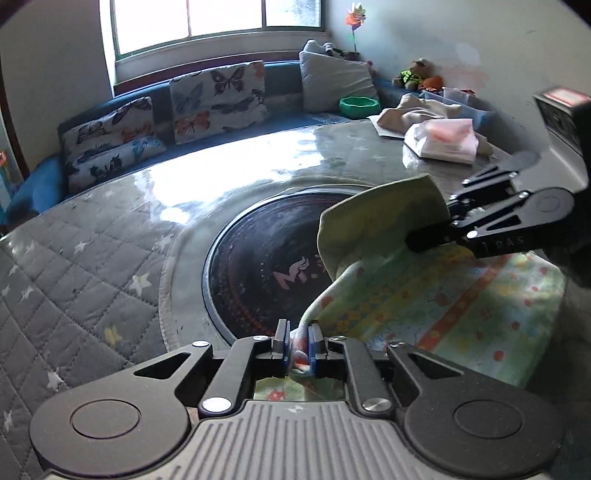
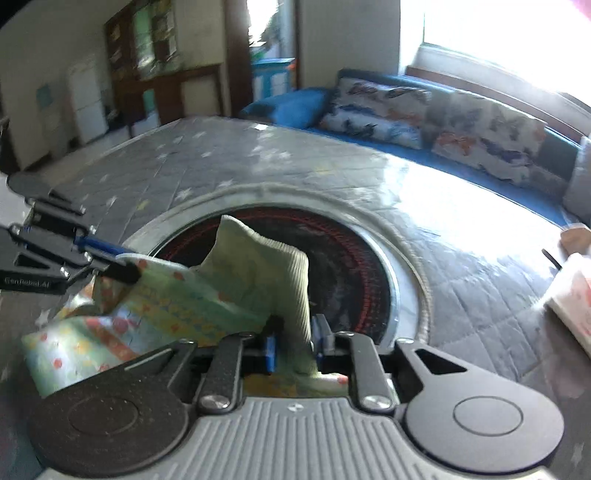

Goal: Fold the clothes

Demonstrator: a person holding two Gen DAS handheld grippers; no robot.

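A living room with a bright window [image 1: 218,18] behind a blue bench sofa [image 1: 280,107] that carries butterfly-print cushions [image 1: 218,99] and a grey pillow [image 1: 334,83]. In front of it stands a large table under a grey quilted cover [image 1: 81,266] with stars and a glossy clear sheet; a round black glass plate [image 1: 258,273] is set into its middle. At the far right of the table lie beige folded cloths [image 1: 417,109] and a pack of tissues [image 1: 441,142], with a green bowl [image 1: 359,106] on the sofa beyond.

The task's garment [image 1: 443,306], a small pale green piece with a colourful floral print and ribbed green cuffs, lies partly on the table's near right side, overlapping the black plate's edge, with two parts lifted.

The left gripper [image 1: 299,345] has a bunched printed edge of the garment between its blue-padded fingers [image 1: 284,343], which stand a narrow gap apart around the cloth. The right gripper [image 2: 297,345] has a ribbed green cuff [image 2: 266,273] between its fingers [image 2: 325,338], likewise slightly parted; the cuff stands up above them. Whether the pads press firmly I cannot tell
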